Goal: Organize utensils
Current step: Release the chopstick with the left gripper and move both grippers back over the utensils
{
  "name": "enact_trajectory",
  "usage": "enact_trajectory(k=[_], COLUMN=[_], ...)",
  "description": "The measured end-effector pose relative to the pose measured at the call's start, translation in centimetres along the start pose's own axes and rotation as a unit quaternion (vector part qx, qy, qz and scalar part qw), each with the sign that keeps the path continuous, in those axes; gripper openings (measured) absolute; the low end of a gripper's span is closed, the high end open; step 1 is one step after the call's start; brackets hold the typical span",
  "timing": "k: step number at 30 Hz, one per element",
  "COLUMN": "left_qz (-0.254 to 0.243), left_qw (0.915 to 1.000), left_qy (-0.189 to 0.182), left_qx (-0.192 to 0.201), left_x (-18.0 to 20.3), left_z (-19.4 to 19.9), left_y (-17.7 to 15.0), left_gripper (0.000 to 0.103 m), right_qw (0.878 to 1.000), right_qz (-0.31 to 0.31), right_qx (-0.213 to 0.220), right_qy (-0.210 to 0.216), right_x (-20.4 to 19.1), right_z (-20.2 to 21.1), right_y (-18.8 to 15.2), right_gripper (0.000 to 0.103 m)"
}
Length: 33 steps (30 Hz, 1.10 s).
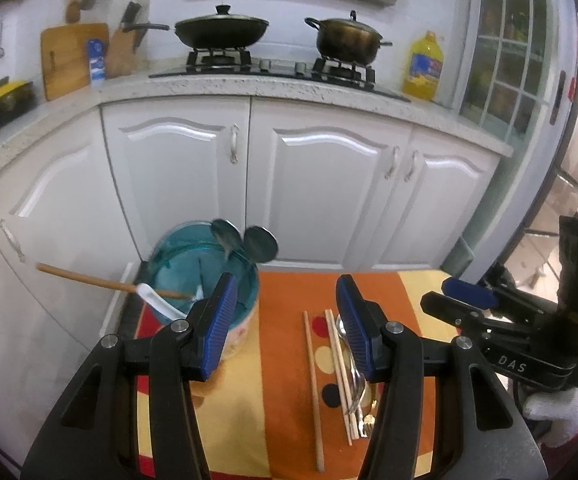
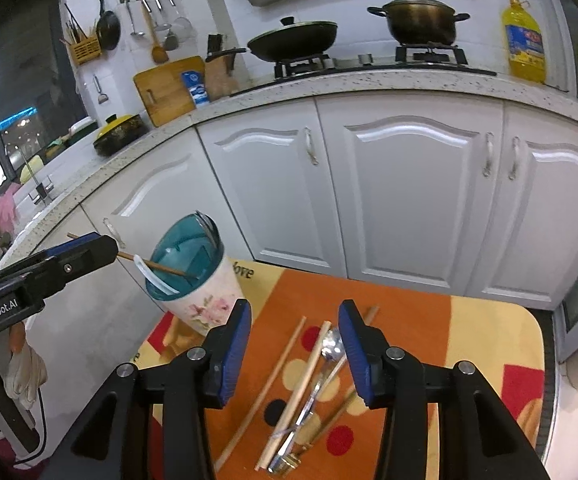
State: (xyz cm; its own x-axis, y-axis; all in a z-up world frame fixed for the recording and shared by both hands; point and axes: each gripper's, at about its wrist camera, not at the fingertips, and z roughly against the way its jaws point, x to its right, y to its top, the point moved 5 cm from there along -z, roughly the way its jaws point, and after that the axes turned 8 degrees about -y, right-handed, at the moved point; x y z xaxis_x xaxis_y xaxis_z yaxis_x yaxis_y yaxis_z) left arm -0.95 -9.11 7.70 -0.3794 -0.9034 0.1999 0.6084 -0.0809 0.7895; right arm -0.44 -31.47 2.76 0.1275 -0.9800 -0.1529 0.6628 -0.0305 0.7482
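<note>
Thin wooden chopsticks (image 2: 309, 364) and a slick steel spoon (image 2: 331, 348) lie mid-surface, light and stiff; pinch mid-shaft. Left tongs (image 1: 287, 320) wide, empty; right tongs (image 2: 295, 354) opening, empty.

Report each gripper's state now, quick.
Left gripper: open, holding nothing.
Right gripper: open and empty, above the metal spoon and chopsticks on the table.
</note>
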Motion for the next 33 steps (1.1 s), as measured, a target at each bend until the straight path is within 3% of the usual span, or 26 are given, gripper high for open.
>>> enact_trajectory(k=[11, 20, 33], left_qz=[0.017, 0.025, 0.021], left_qw=[0.9983, 0.9940, 0.9892], left_qy=[-0.032, -0.042, -0.037], left_qx=[-0.047, -0.097, -0.140], left_x=[0.5, 0.7, 0.1], left_z=[-3.4, -6.9, -10.3], left_y=[-2.3, -5.5, -7.9], left_gripper=[0.051, 0.051, 0.051], right_qw=[0.998, 0.993, 0.986], right_qz=[-0.034, -0.052, -0.058], right_qx=[-0.052, -0.104, -0.155], right_qy=[-0.019, -0.009, -0.001], right_x=[3.5, 4.9, 4.9], right_z=[-3.1, -7.5, -12.8], right_y=[-3.6, -6.3, -6.2], right_gripper=[0.044, 0.044, 0.025])
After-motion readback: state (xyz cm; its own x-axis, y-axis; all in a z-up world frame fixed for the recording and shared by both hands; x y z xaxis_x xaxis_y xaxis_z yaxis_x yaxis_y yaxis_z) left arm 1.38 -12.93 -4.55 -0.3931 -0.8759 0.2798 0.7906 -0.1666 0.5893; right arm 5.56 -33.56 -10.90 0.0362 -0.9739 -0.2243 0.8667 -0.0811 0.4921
